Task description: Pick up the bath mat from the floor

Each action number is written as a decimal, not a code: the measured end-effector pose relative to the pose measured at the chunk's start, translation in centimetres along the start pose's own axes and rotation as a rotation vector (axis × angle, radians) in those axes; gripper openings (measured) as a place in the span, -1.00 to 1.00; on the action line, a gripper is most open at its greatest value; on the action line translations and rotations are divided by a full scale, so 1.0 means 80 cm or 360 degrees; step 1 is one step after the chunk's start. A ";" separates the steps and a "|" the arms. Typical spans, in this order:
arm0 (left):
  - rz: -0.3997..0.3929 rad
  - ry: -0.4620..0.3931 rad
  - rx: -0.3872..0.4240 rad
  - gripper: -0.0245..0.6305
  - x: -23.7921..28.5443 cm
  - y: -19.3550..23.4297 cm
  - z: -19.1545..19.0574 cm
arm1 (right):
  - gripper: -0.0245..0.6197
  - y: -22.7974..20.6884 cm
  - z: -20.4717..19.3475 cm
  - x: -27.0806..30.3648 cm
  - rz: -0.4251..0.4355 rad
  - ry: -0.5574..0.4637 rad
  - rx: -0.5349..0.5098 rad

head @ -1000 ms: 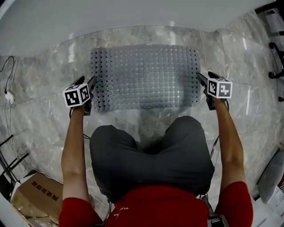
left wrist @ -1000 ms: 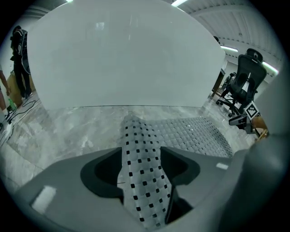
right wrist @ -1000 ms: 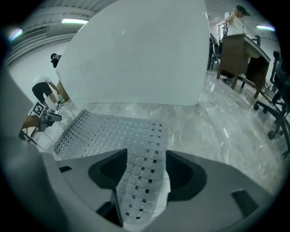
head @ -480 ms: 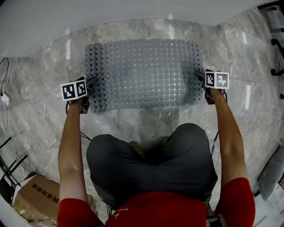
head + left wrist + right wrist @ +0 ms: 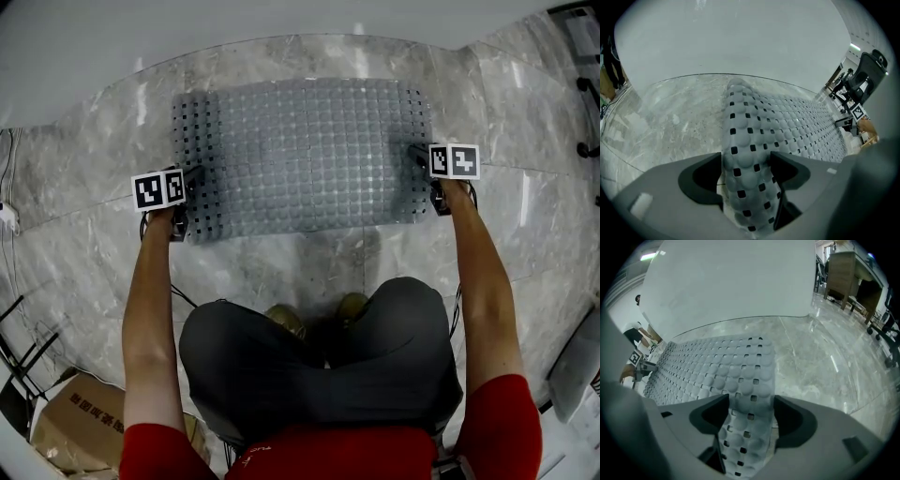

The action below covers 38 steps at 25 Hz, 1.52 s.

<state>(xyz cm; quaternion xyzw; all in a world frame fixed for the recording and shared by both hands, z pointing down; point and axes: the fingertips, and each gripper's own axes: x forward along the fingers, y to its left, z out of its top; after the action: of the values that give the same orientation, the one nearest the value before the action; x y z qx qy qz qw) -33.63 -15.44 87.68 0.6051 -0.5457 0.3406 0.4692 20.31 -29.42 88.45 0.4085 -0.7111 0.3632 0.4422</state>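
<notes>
bath mat (image 5: 300, 150) lies unlifted; our left gripper (image 5: 746, 161) and right gripper (image 5: 751, 404), jaws just opened wide, straddle its ends; gripping, lifting remain.

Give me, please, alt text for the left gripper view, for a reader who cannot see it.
The left gripper, whose jaws have just been opening, straddles the short edge of a grey bath mat dotted with square holes; that edge runs between the open jaws. The mat lies on a marble floor, with a white wall behind.
</notes>
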 end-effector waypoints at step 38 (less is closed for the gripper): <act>-0.0187 -0.0357 0.0178 -0.75 -0.070 -0.072 0.025 | -0.81 0.115 0.046 -0.124 0.0328 -0.0544 -0.0068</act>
<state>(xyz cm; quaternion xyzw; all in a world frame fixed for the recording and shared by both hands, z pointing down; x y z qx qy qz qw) -29.12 -15.61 80.74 0.6955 -0.5384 0.2727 0.3899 13.50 -26.34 76.53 0.3797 -0.8214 0.3170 0.2841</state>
